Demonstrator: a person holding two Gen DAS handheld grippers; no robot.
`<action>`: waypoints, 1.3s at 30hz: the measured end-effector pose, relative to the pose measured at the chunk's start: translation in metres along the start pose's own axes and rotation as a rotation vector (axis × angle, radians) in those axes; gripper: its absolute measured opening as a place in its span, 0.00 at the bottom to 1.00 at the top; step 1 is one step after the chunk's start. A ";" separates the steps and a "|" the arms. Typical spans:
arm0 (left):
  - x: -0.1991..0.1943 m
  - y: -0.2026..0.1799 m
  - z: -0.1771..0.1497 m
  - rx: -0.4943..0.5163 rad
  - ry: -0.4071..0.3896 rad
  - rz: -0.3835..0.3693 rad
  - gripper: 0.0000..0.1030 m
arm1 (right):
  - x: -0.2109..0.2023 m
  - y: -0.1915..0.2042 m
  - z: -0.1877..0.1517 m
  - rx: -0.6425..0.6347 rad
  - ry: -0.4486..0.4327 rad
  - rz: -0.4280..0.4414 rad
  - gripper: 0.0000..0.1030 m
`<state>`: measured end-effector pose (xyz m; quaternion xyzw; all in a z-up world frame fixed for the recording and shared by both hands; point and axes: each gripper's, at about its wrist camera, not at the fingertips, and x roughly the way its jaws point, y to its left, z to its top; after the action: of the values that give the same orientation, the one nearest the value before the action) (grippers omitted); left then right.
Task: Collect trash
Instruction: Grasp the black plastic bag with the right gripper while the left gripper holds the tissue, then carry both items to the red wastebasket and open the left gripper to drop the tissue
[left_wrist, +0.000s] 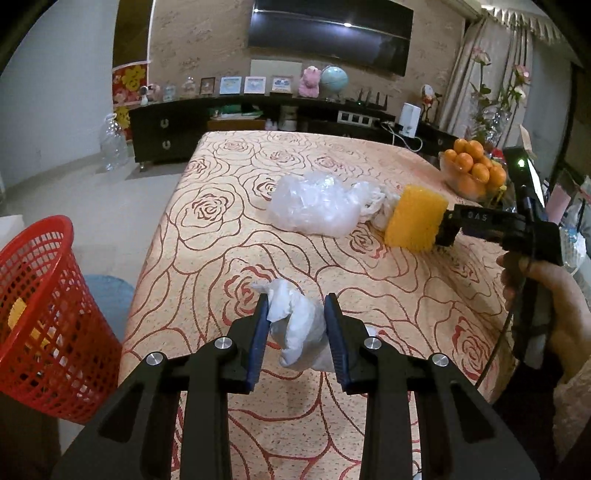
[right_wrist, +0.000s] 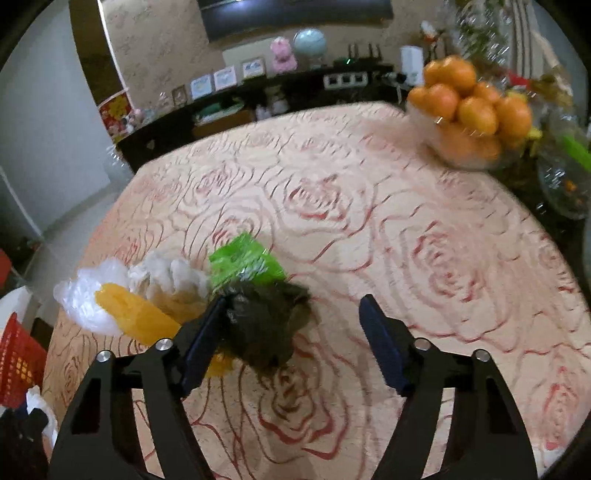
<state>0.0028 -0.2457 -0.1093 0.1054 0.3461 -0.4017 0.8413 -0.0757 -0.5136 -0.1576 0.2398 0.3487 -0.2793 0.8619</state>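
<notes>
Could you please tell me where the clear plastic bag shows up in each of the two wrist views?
Left wrist: plastic bag lies mid-table, just left of the yellow sponge.
Right wrist: plastic bag sits at the left edge, behind the sponge.
Shared landmark: bowl of oranges.

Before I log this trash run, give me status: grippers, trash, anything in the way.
Left gripper shut on white wad. Right gripper open around dark wad. Red basket at table's left, path clear.
</notes>
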 end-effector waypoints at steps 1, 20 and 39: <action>0.000 0.000 0.000 -0.001 0.001 0.000 0.28 | 0.001 0.004 -0.002 -0.011 0.011 0.011 0.57; -0.010 0.008 0.001 -0.003 -0.036 0.039 0.28 | -0.041 0.051 -0.046 -0.156 -0.005 0.151 0.35; -0.054 0.021 0.004 0.013 -0.141 0.133 0.28 | -0.105 0.078 -0.075 -0.191 -0.138 0.167 0.35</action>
<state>-0.0028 -0.2013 -0.0722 0.1049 0.2756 -0.3538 0.8876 -0.1236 -0.3779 -0.1115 0.1649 0.2927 -0.1879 0.9229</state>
